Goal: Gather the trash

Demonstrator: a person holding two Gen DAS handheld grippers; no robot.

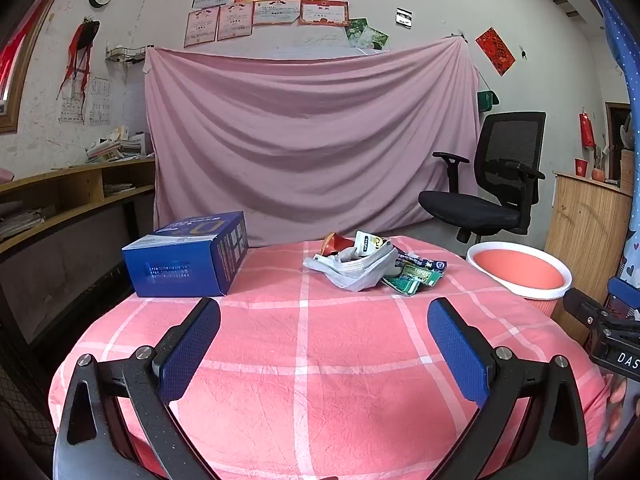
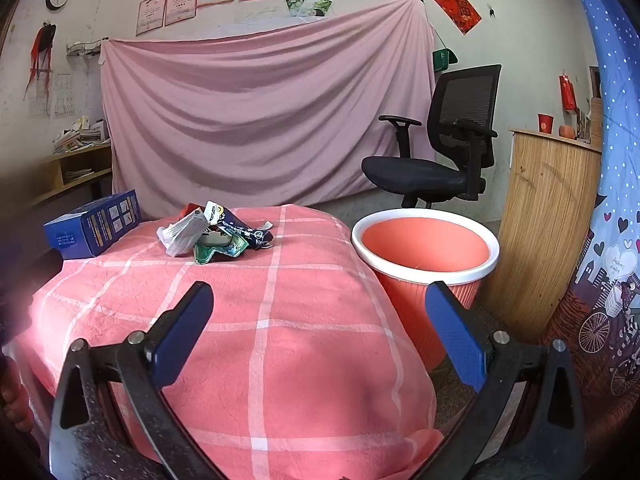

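Note:
A heap of crumpled wrappers and paper (image 1: 370, 266) lies toward the far side of the pink checked tablecloth (image 1: 304, 360). The same heap of wrappers (image 2: 214, 234) shows in the right wrist view. An orange bin with a white rim (image 1: 520, 270) stands on the floor to the right of the table, and that bin (image 2: 426, 246) looks hollow and bare inside. My left gripper (image 1: 324, 312) hovers open over the near part of the table, well short of the heap. My right gripper (image 2: 320, 296) is open too, over the table's right edge, with nothing between its blue pads.
A blue carton (image 1: 188, 258) rests on the table's far left corner. A black office chair (image 1: 492, 184) stands behind the bin, a wooden cabinet (image 2: 548, 220) to its right, and a patterned blue curtain (image 2: 608, 240) at the far right. Shelves (image 1: 60, 200) line the left wall.

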